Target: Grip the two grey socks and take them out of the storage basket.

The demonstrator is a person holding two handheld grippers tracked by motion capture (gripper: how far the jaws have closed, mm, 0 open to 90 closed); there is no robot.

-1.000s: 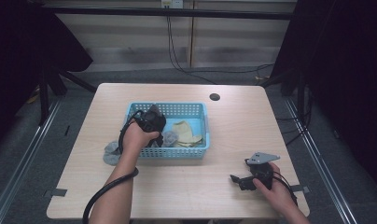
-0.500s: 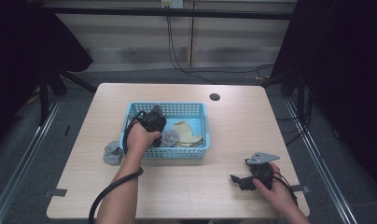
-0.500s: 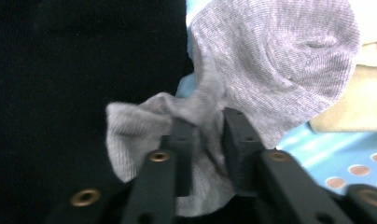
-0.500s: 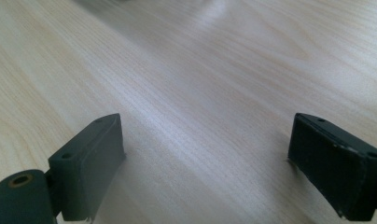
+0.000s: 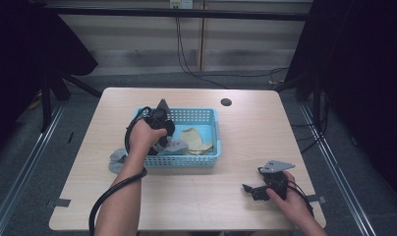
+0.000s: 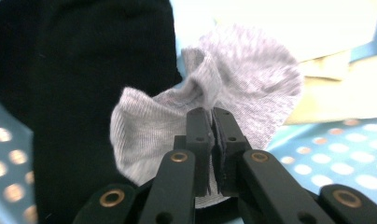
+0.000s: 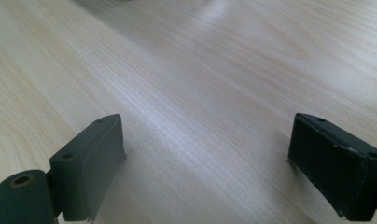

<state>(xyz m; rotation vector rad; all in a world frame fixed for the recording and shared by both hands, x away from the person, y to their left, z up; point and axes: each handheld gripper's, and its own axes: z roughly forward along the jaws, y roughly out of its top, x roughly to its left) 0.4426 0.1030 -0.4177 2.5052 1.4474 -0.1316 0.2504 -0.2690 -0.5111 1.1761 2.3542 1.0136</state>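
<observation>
In the left gripper view my left gripper (image 6: 211, 116) is shut on a fold of a light grey sock (image 6: 252, 88). Its jaws have just been closing with that sock between them. The sock bunches up above a black sock (image 6: 60, 93) and beige cloth (image 6: 345, 88). From the high view, the left gripper (image 5: 163, 140) reaches down into the left part of a blue basket (image 5: 186, 161), holding the grey sock (image 5: 178, 145). My right gripper (image 5: 249, 189) rests on the table at the lower right. It stands open (image 7: 205, 163) over bare wood, holding nothing.
Another grey sock (image 5: 117, 160) lies on the table just left of the basket. Beige cloth (image 5: 197, 140) fills the basket's right half. A small dark round hole (image 5: 226, 102) marks the far tabletop. Dark frames and cables stand beyond the table.
The left gripper has closed on the grey sock in the basket and risen a little with it. The right hand has kept still.
</observation>
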